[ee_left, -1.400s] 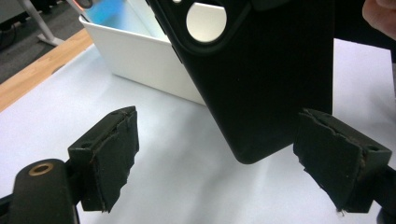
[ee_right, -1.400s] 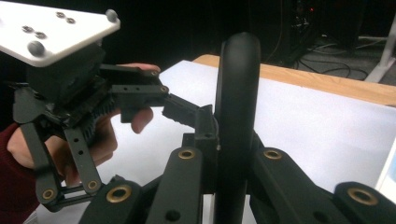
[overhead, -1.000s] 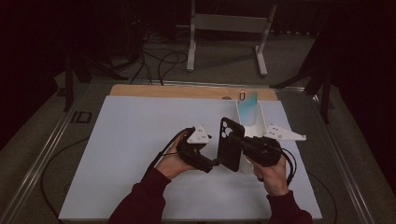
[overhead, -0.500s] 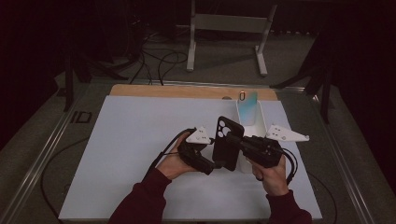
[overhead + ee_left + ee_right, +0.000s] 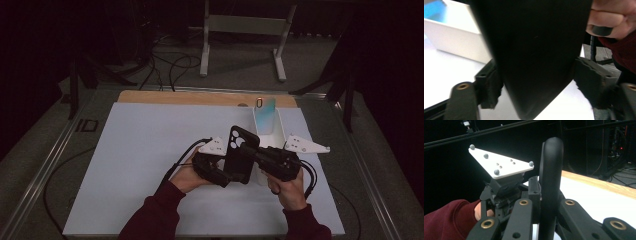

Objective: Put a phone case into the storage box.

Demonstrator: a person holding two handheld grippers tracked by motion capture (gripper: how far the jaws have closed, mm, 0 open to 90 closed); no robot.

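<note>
A black phone case [image 5: 241,152] is held upright above the white mat, between both hands. My right gripper [image 5: 254,154] comes from the right and is shut on the case's thin edge [image 5: 550,177]. My left gripper [image 5: 231,176] reaches in from the left, low on the case. In the left gripper view the case [image 5: 536,45] spans the whole gap, and both pads [image 5: 489,83] touch its sides. These jaws have just been closing on it. The left gripper's white three-cornered plate [image 5: 501,163] appears behind the case in the right gripper view.
A narrow white tray [image 5: 278,131] stands just behind the hands, with a blue phone [image 5: 265,114] leaning in it. The white mat [image 5: 140,150] covers the table. A wooden strip [image 5: 190,97] runs along its far edge. Cables and a stand's legs [image 5: 205,60] lie beyond the table.
The case has tipped slightly out of upright, and the left gripper's jaws have come in against its sides. Both hands stay where they were.
</note>
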